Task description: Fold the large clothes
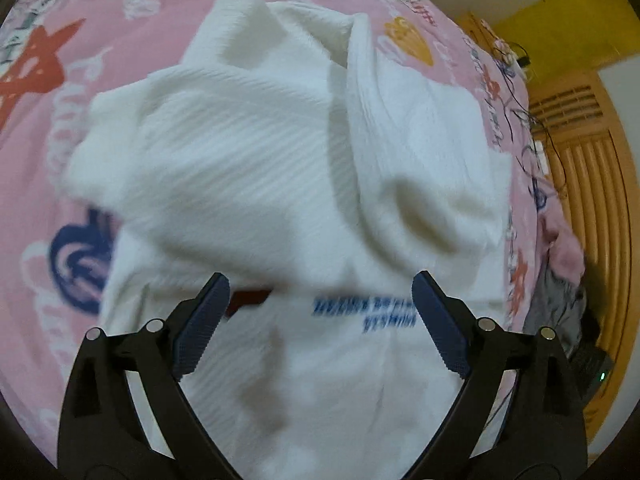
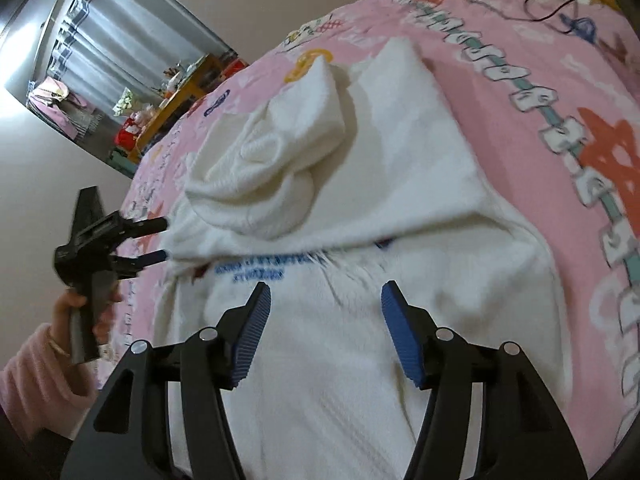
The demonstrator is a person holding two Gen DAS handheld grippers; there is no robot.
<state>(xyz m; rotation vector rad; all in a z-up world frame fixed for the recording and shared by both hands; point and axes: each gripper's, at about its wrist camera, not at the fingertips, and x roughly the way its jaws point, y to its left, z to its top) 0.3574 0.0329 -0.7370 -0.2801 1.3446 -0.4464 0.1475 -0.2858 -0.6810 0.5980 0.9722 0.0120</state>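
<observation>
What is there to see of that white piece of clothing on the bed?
The white garment looks like soft ribbed knit with blue lettering. It lies rumpled, partly folded over itself, on the pink patterned bedspread. The left gripper sits open at its edge; the right gripper hovers open above it.

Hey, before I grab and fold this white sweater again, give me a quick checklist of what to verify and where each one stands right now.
1. Left gripper open and empty: ok.
2. Right gripper open and empty: ok.
3. White ribbed knit sweater lying flat on the pink patterned bedspread: not ok, the far part is bunched and rumpled.
4. Blue printed lettering on the sweater exposed: ok.
5. Sleeves tucked in: cannot tell.
6. Sweater's near hem: cannot tell, hidden below both views.
</observation>
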